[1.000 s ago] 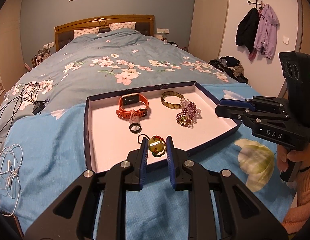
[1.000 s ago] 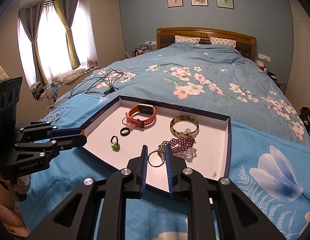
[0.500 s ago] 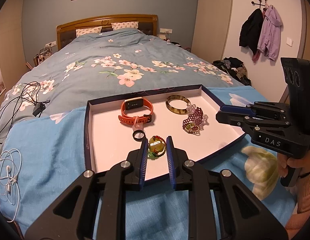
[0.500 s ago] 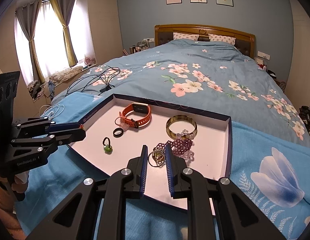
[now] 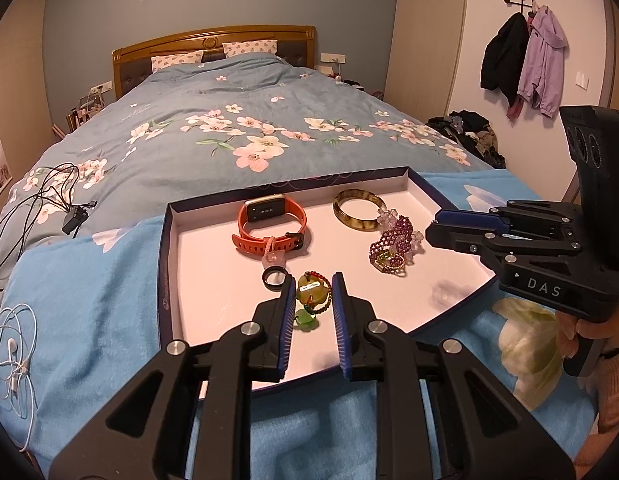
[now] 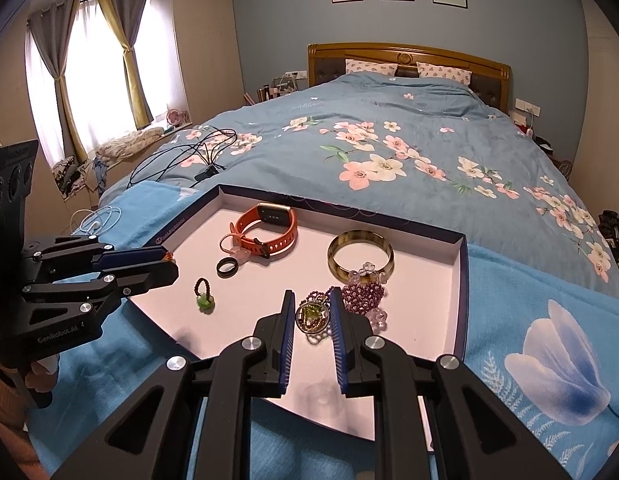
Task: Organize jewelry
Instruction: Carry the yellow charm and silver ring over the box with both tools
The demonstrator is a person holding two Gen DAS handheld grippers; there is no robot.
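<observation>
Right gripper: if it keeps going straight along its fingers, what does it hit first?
Probably the purple bead bracelets lying in the tray. The right gripper is open and points at that pile; height above the tray is unclear.

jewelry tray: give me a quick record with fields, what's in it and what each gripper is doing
tray: shallow box lid on a blue blanket
watch: orange band, far side
bangle: amber, far right
black ring: near the watch
beaded bracelets: purple cluster
left gripper: jaws apart around a jade pendant, contact unclear
right gripper: jaws apart around a small beaded ring
</observation>
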